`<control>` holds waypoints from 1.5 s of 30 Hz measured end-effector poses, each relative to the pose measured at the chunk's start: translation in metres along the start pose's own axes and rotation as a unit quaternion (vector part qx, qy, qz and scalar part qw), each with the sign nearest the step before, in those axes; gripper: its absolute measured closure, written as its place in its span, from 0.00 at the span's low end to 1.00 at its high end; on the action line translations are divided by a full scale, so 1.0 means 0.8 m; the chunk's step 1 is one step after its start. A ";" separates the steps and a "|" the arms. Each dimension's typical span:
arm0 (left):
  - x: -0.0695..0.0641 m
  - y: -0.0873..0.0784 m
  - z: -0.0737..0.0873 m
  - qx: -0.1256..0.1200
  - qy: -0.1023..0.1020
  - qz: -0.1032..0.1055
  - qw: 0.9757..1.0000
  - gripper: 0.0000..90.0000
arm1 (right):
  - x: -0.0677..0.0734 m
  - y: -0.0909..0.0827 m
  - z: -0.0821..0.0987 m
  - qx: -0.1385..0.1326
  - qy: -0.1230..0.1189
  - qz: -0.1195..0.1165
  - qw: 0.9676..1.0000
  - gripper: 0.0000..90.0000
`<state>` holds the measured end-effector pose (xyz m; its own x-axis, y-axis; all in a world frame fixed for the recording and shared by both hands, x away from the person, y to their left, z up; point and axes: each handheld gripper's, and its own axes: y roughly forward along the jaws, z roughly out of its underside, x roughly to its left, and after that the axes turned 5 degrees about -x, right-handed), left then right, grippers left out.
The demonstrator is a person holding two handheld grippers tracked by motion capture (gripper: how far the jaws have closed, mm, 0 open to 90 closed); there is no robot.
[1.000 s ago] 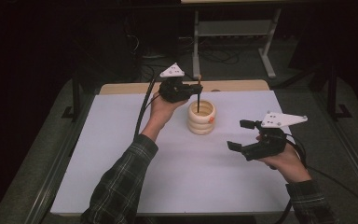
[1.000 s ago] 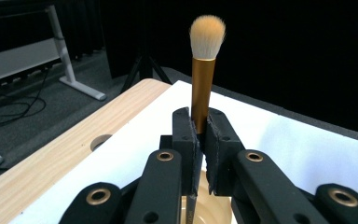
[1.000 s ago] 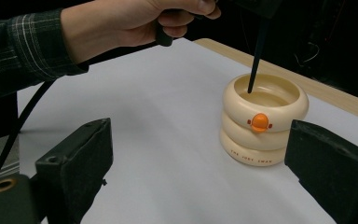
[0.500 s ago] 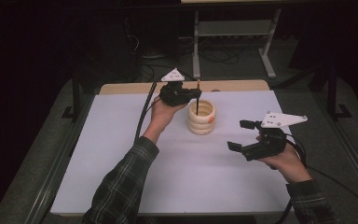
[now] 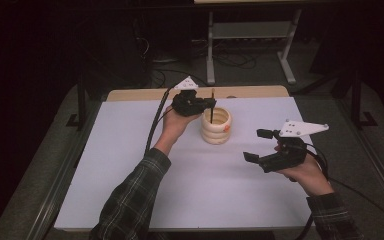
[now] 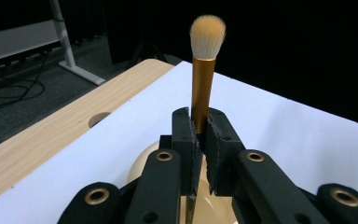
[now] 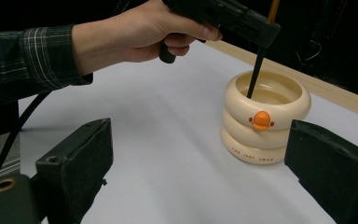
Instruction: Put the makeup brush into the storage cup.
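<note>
Overhead first: left gripper [image 5: 206,103] sits over the far middle of the white worktop [image 5: 130,190], clamped on a makeup brush [image 5: 212,102] that stands upright, its dark handle dipping into the cream ringed cup [image 5: 218,127]. Cup stands on the worktop just right of the left hand [image 5: 175,125], orange dot on its side facing the near right. Right gripper [image 5: 260,145] hangs over the right part of the worktop, near the cup but apart from it, jaws spread wide with nothing between them; a grey three-cornered plate rides on top. Plaid sleeve [image 5: 130,200] on the left forearm.

Left gripper view: the two black jaws are pinched narrow on the brush's gold ferrule [image 6: 202,84], bristle head [image 6: 207,30] pointing up (pale, orange-tipped). Cup rim [image 6: 144,161] shows below the jaws. Bare wood strip [image 6: 51,135] of the worktop runs past the white sheet, with a round hole [image 6: 99,119] in it.

Right gripper view: own jaws far apart at both lower corners, empty. Between them stands the cup [image 7: 265,119] (three stacked rings, orange duck mark [image 7: 261,120], small lettering too tiny to read). Brush handle [image 7: 256,70] slants into the cup's mouth from the other gripper [image 7: 265,32] above it, held by the left hand [image 7: 144,30].
</note>
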<state>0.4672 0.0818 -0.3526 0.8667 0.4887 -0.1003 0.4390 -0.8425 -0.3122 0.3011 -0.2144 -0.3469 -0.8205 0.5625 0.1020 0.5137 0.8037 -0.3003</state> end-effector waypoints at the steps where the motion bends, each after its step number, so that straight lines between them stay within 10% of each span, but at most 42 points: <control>1: 0.000 0.000 0.000 0.000 0.000 -0.001 1.000 0.92 | 0.000 0.000 0.000 0.000 0.000 0.000 1.000 0.08; 29: 0.008 -0.020 -0.001 0.008 -0.012 -0.032 0.999 0.06 | 0.001 0.001 0.000 0.003 0.000 -0.001 1.000 0.08; 45: -0.008 -0.068 -0.014 0.004 -0.009 -0.009 1.000 0.00 | 0.000 0.000 -0.001 0.000 0.000 0.002 1.000 0.08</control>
<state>0.4407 0.1224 -0.3240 0.8539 0.5085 -0.1108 0.4535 -0.8315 -0.3210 0.3011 -0.2143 -0.3458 -0.8189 0.5651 0.1002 0.5164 0.8017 -0.3011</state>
